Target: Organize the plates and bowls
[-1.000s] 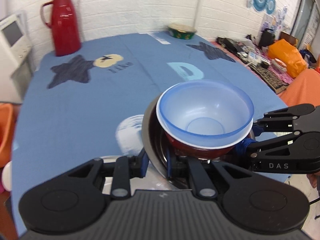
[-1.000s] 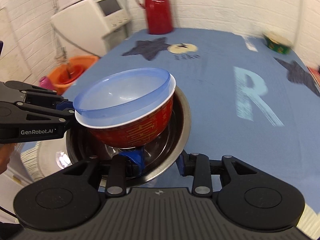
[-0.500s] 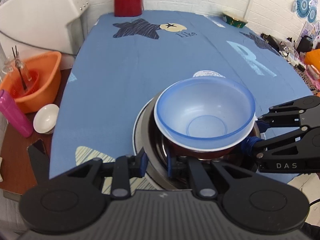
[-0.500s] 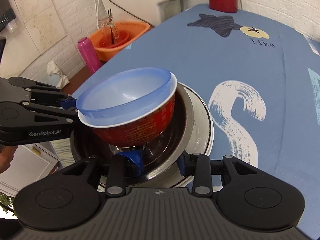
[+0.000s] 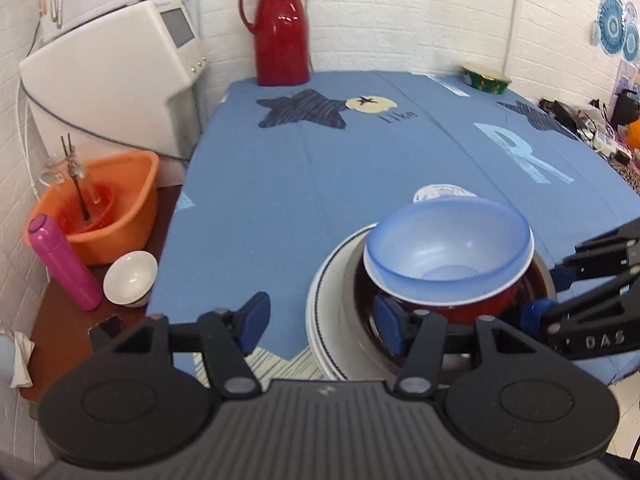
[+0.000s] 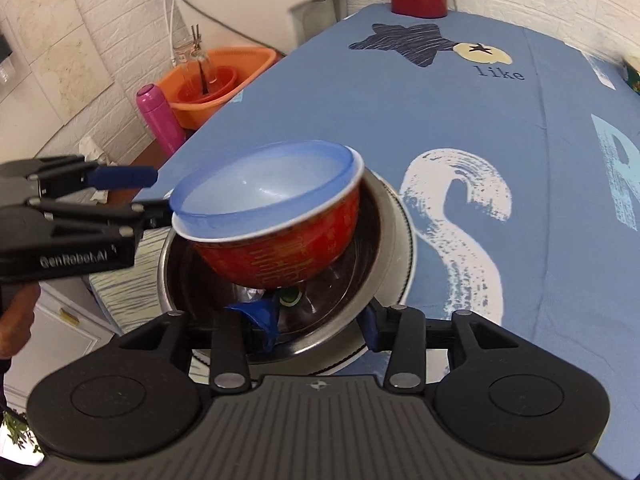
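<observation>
Your stack sits at the near edge of the bench [image 5: 360,168], on the blue cloth: a white plate [image 5: 324,304] at the bottom, a steel bowl [image 6: 384,216] on it, a red bowl [image 6: 280,256] tilted inside that, and a translucent blue bowl [image 5: 448,248] nested in the red one.

Your left tool [image 5: 320,324] is spread wide, holding nothing. Its right finger reaches over the stack's near-left rim and its left finger hangs clear over the cloth. So the stack lies ahead and to the right of that tool, not centred between its fingers.

Your right tool [image 6: 320,320] straddles the steel bowl's near rim, one pad inside, one outside. You look to be gripping that rim, though I can't tell how firmly.

The right hand is better placed, so any shift of the stack probably turns on it.
</observation>
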